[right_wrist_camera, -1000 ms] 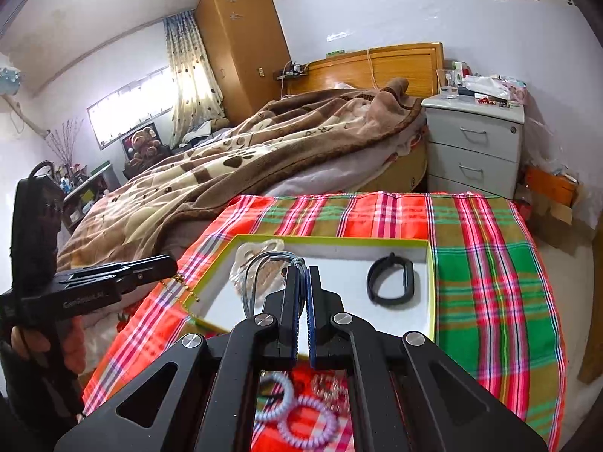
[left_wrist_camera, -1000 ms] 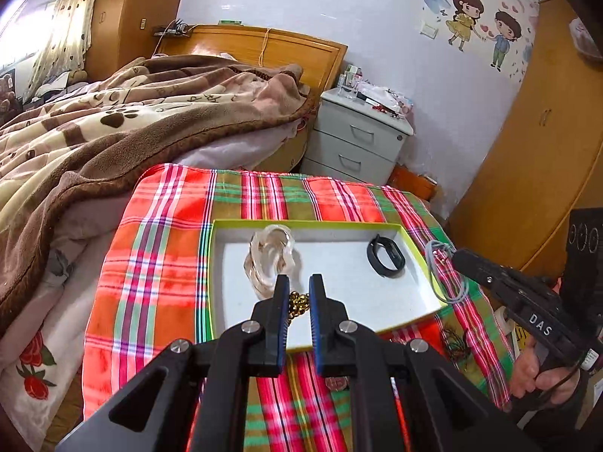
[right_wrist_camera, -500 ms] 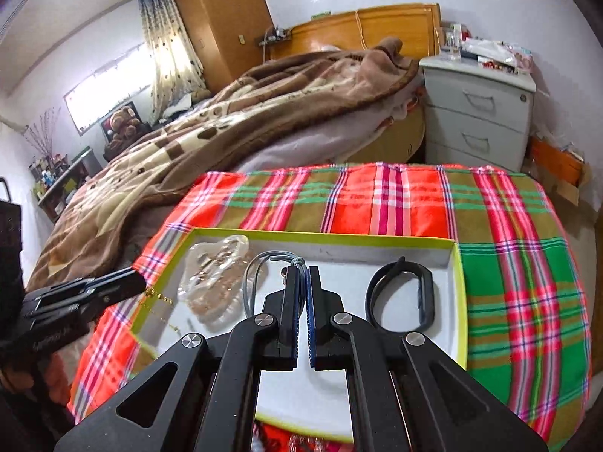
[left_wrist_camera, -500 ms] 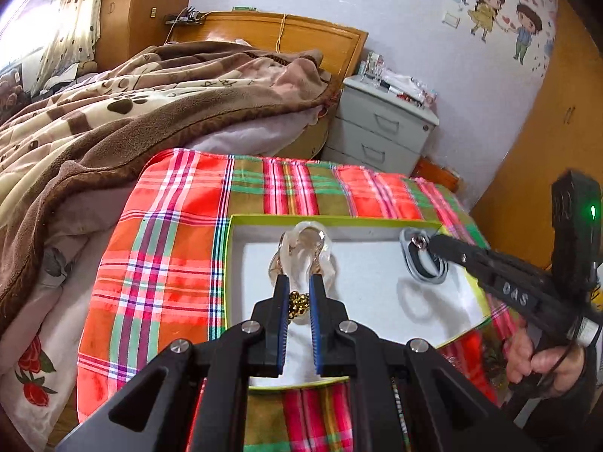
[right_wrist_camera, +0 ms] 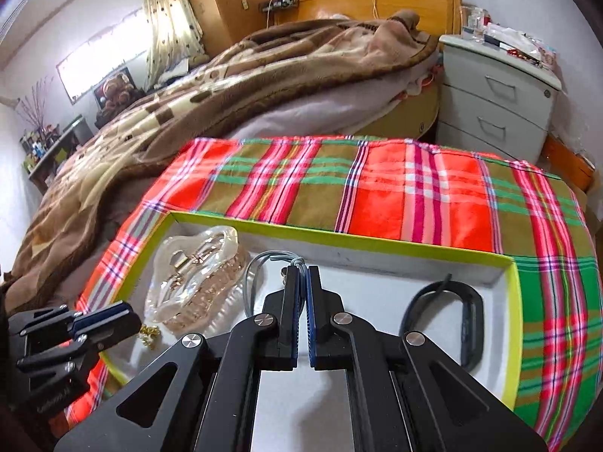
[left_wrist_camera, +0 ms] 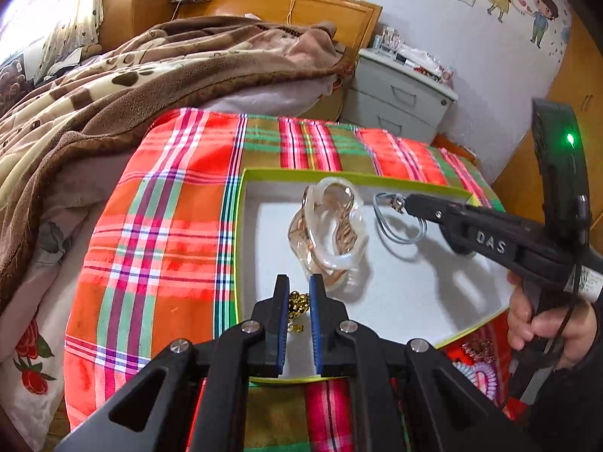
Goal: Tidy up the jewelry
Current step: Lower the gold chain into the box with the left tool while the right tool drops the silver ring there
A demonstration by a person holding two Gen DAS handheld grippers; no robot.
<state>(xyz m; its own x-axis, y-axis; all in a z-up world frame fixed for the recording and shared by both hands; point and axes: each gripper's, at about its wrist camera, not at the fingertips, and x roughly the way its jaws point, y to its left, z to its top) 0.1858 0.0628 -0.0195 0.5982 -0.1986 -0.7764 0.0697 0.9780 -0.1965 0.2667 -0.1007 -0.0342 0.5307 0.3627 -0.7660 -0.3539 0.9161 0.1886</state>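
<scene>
Plaid cloth (left_wrist_camera: 158, 226), bed (right_wrist_camera: 226, 94), tray (right_wrist_camera: 377, 239)

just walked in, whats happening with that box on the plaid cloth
A person is sorting jewelry into a white tray with a green rim, using tongs in each hand. The left tongs are shut on a gold chain at the tray's near edge. The right tongs are shut on a grey cord loop over the tray, beside a clear glass dish. A black band already lies in the tray.
</scene>
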